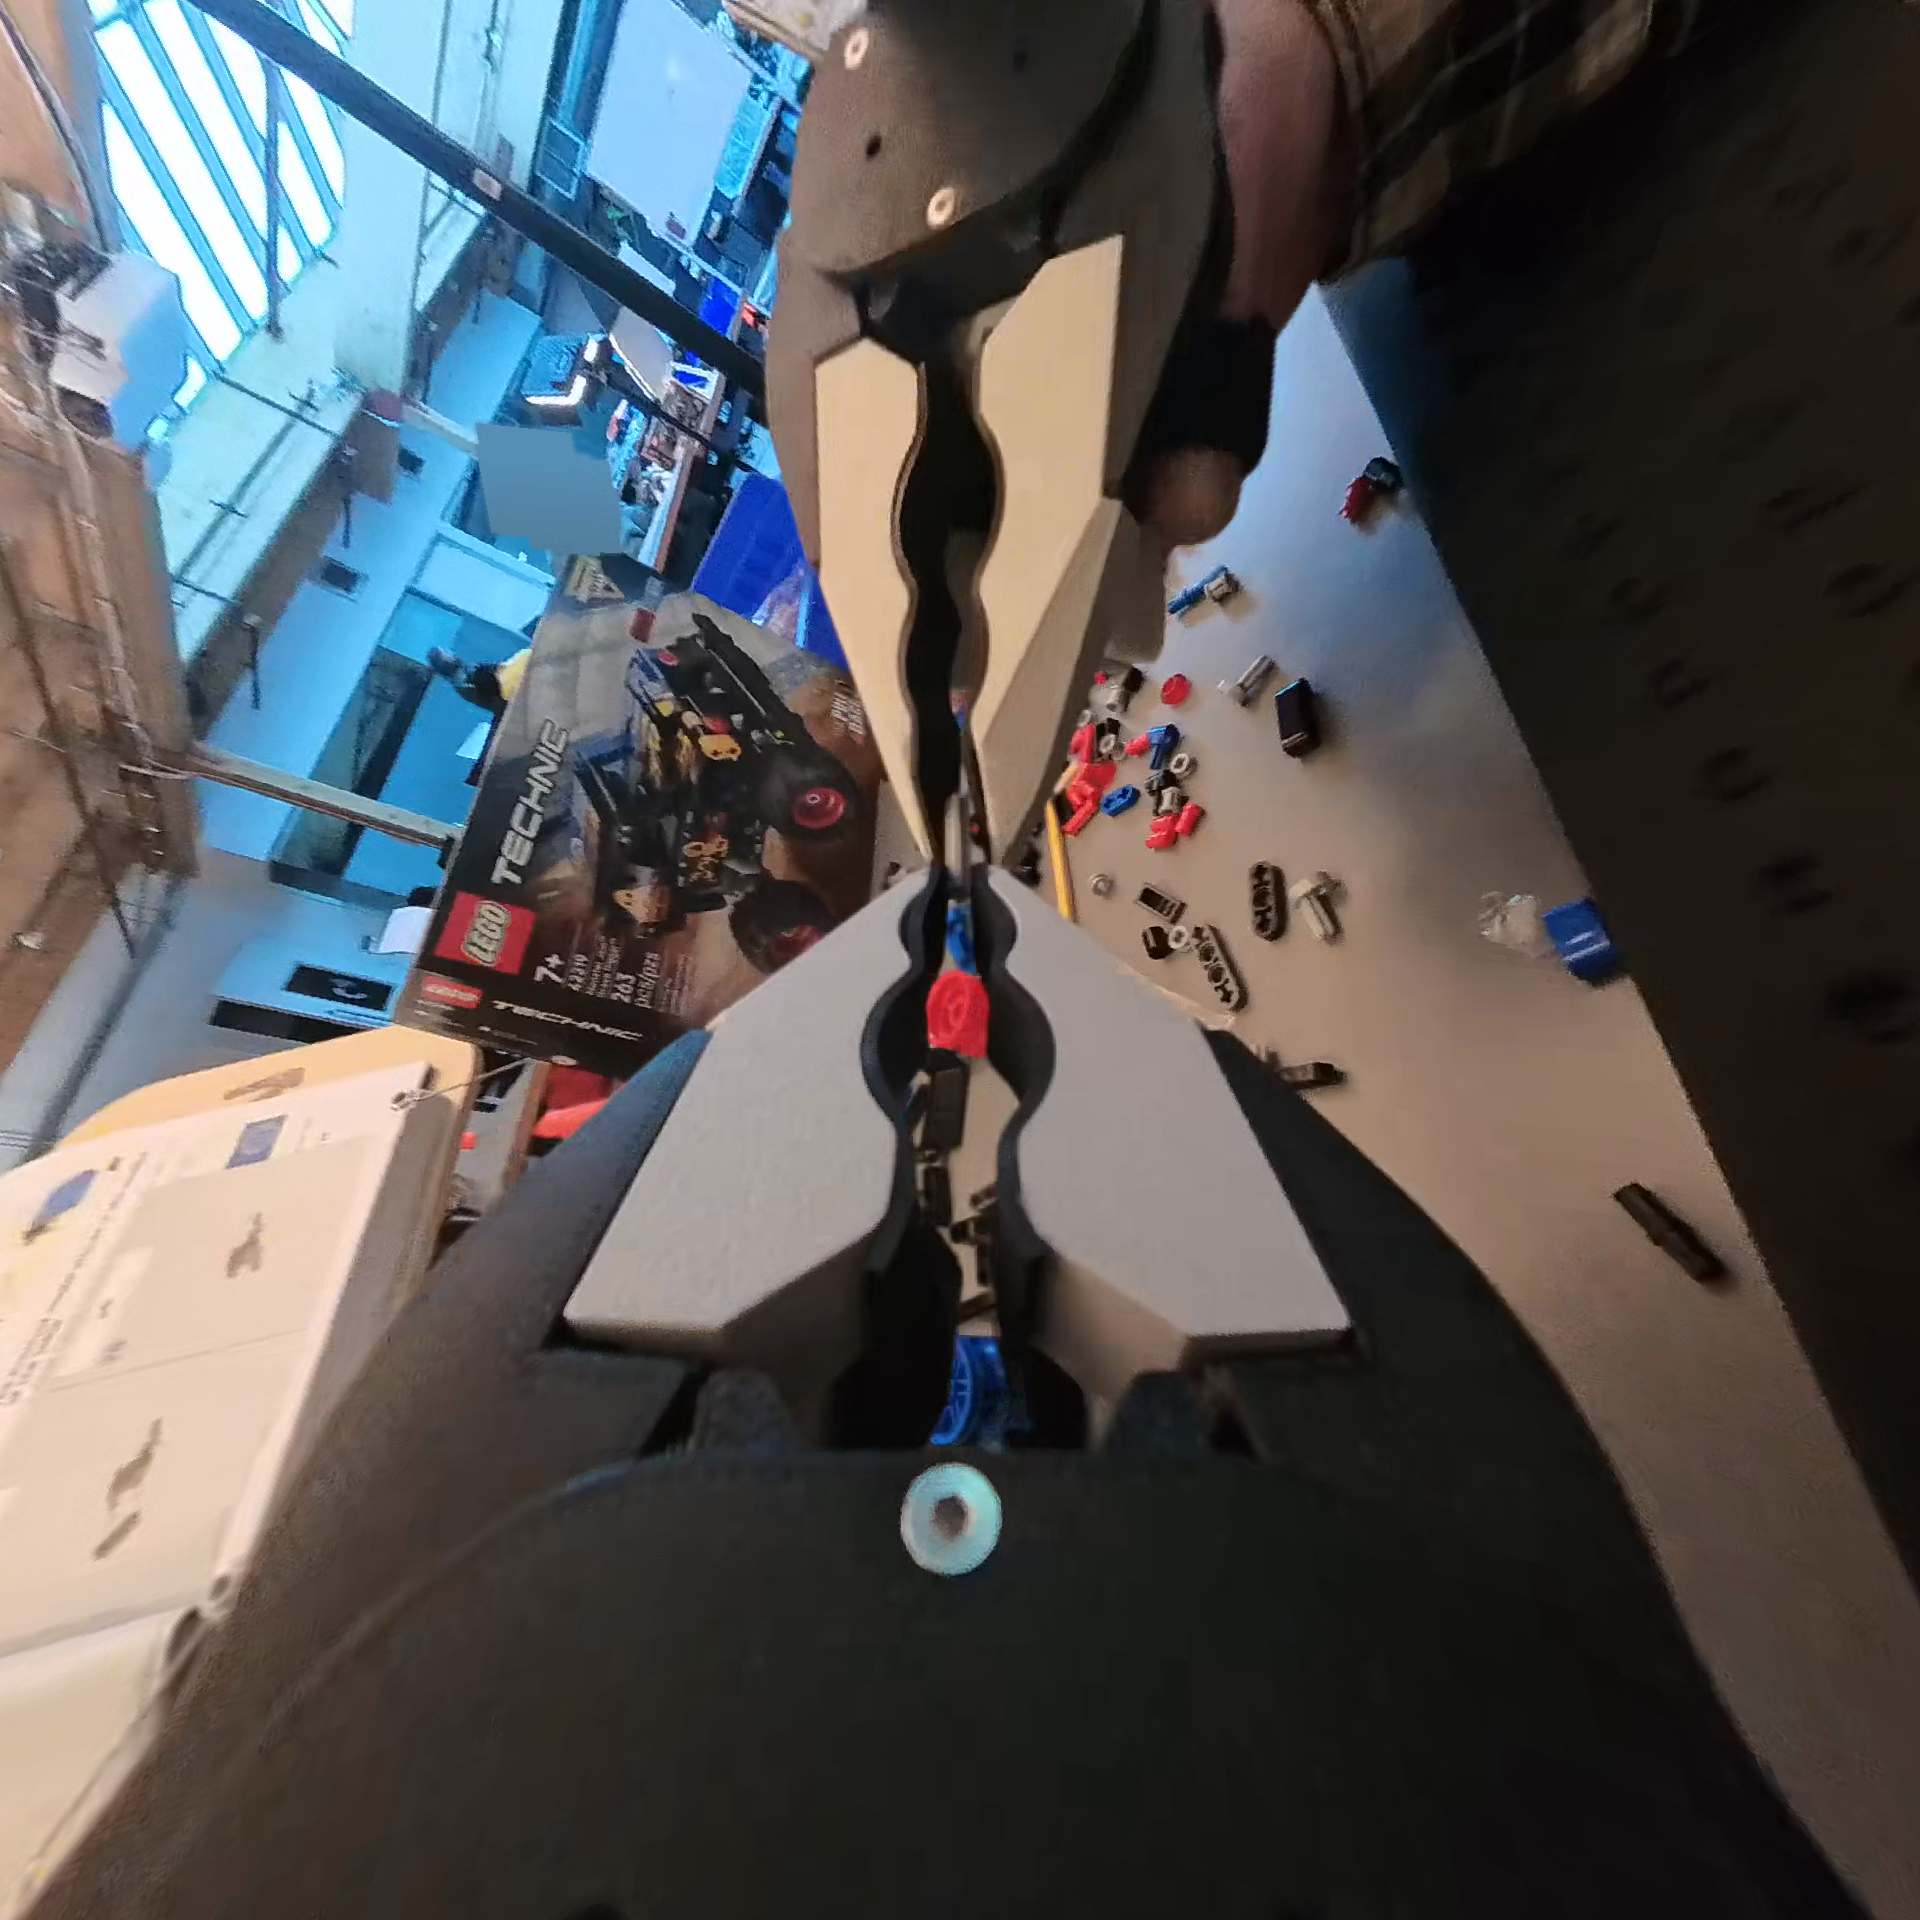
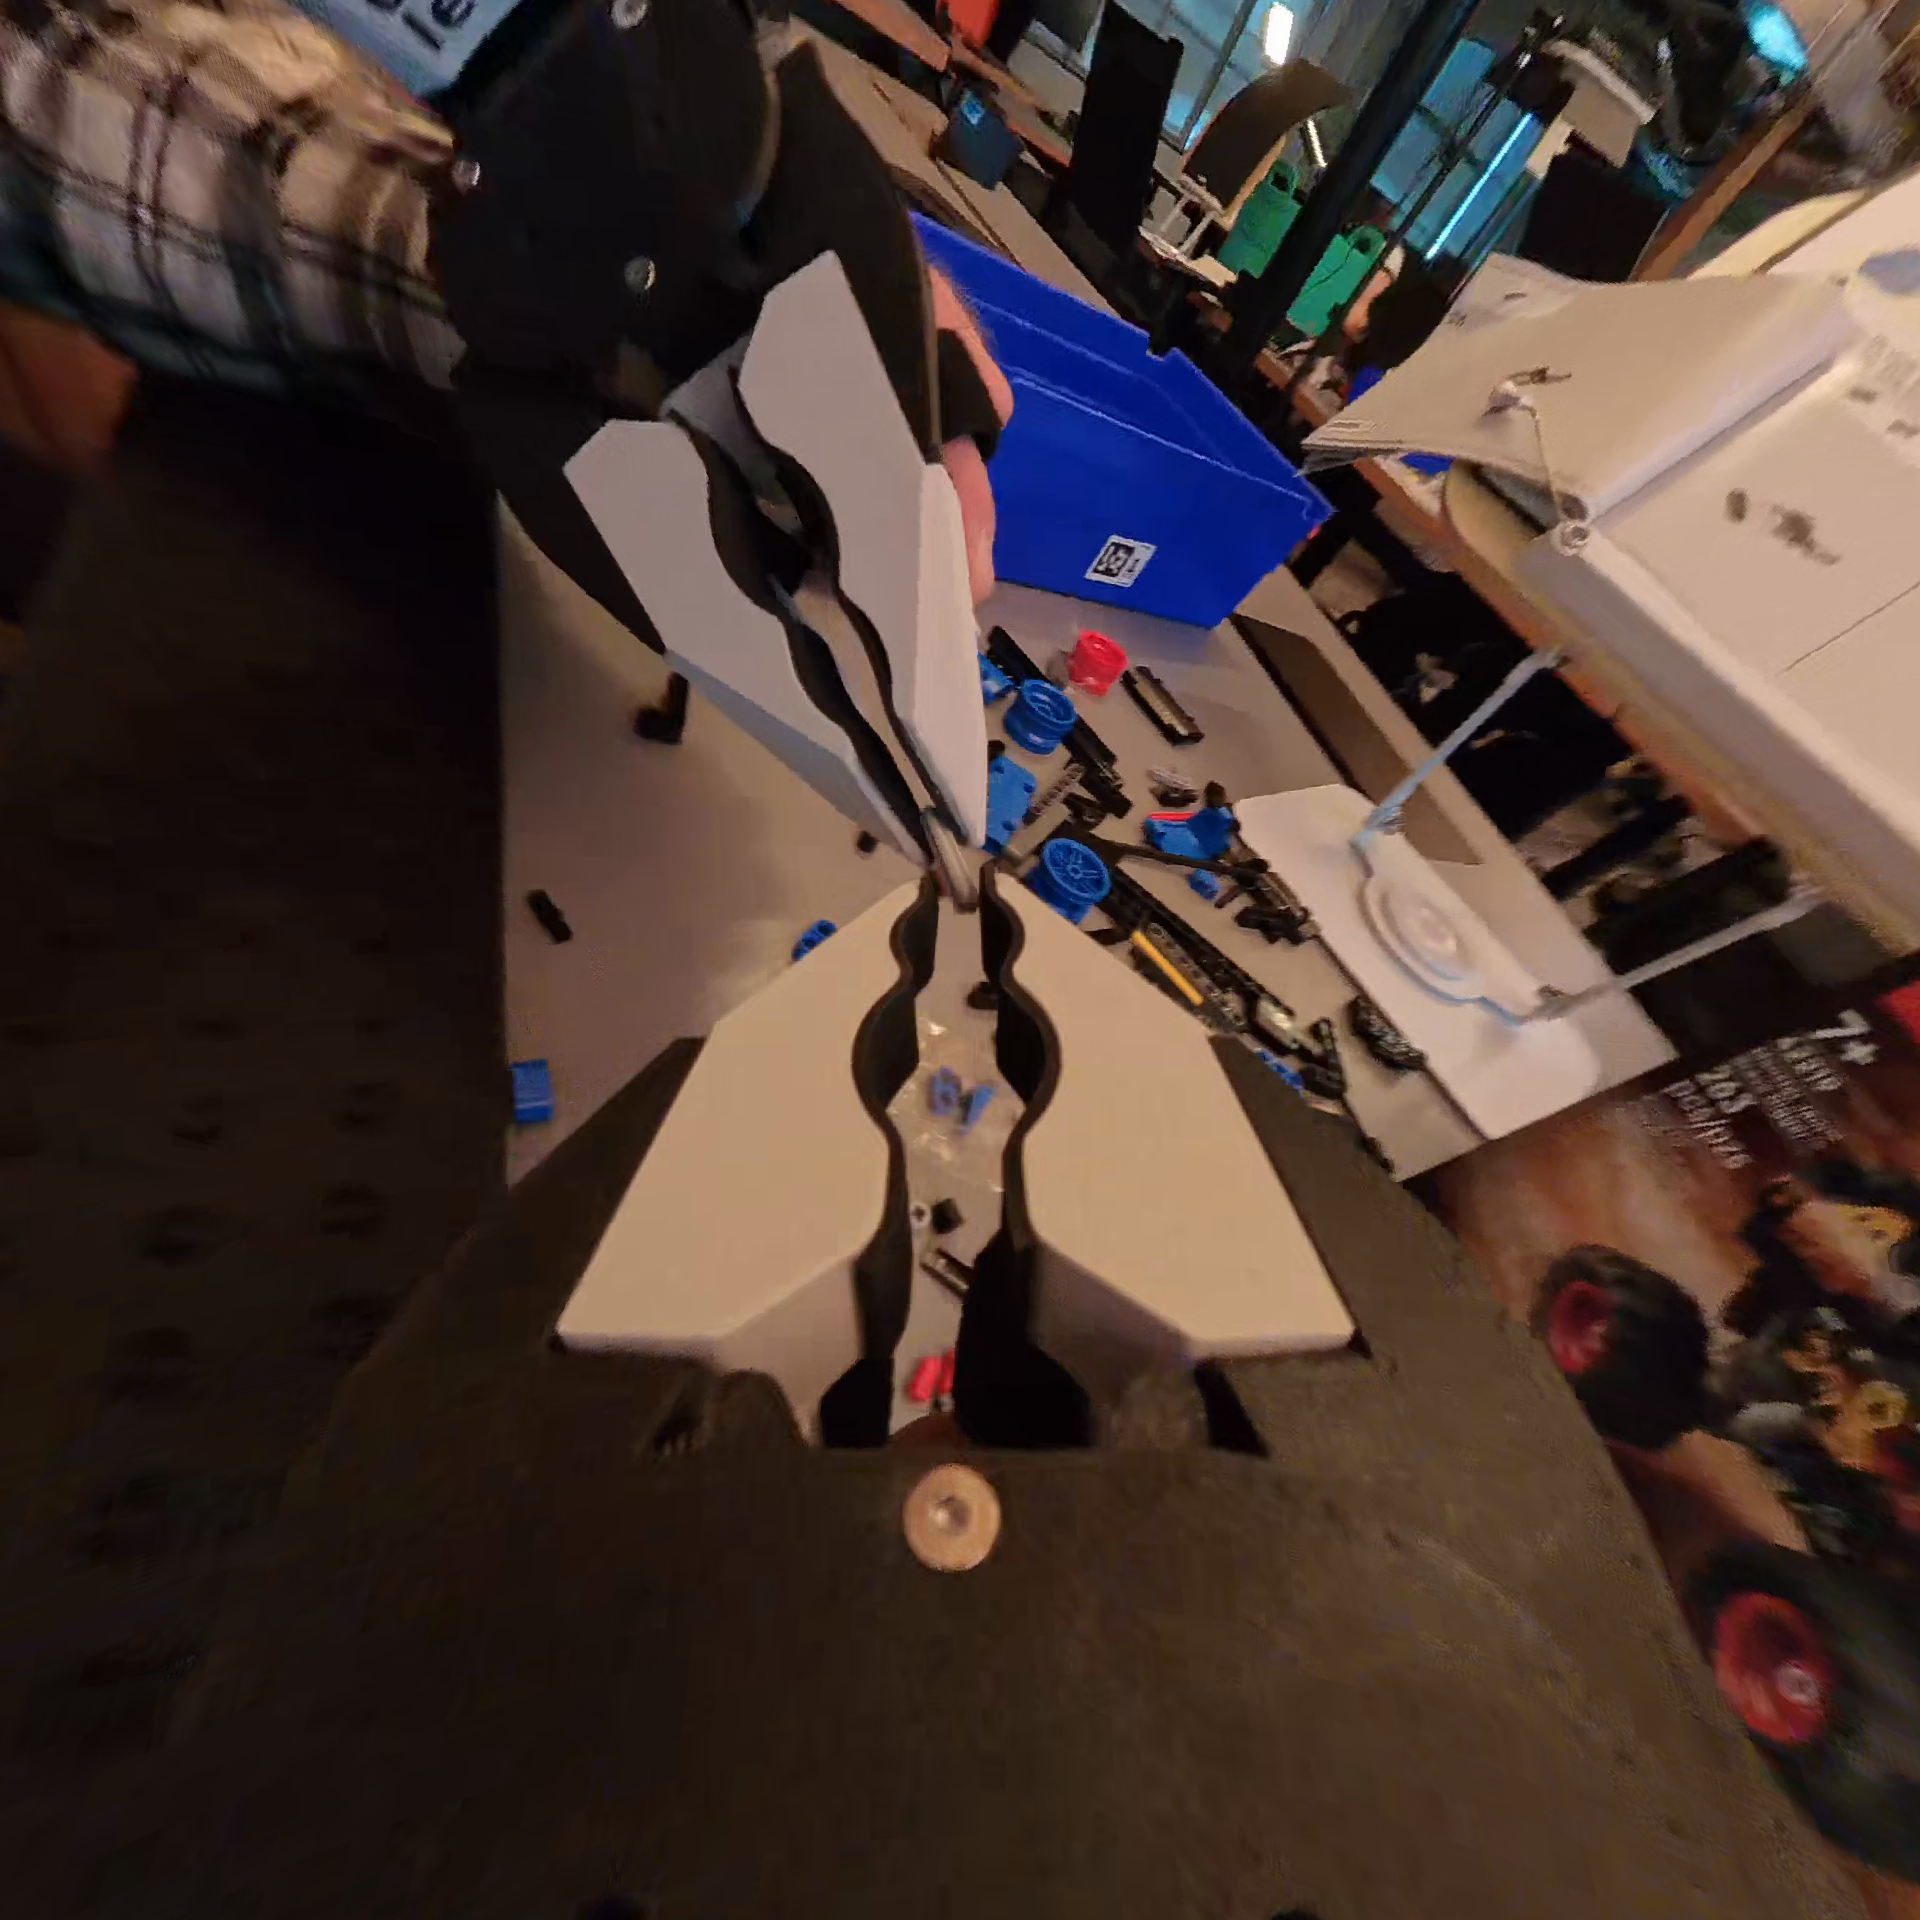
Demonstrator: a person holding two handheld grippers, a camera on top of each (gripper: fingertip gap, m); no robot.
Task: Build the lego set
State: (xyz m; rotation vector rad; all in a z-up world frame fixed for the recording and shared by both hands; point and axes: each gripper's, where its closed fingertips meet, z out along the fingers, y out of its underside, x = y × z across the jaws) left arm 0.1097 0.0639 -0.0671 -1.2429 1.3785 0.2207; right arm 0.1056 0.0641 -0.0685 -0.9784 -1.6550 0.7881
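My two grippers meet tip to tip above the grey table [image 1: 1455,1060]. In the left wrist view my left gripper [image 1: 958,885] comes up from below and my right gripper [image 1: 962,831] comes down from above. A thin dark grey lego piece [image 1: 963,805] runs between both sets of tips. In the right wrist view my right gripper [image 2: 958,900] is at the bottom and my left gripper [image 2: 948,847] comes in from the upper left, with the same grey piece [image 2: 954,871] pinched where they meet. Both look shut on it.
Loose red, blue and black lego parts [image 1: 1143,779] lie on the table, with blue wheel hubs [image 2: 1039,713] and a red hub [image 2: 1096,660]. A blue bin [image 2: 1132,499] stands behind them. The lego box [image 1: 665,831] and a white stand base [image 2: 1434,935] lie alongside. Both grippers' tips are close together, under 4 cm apart.
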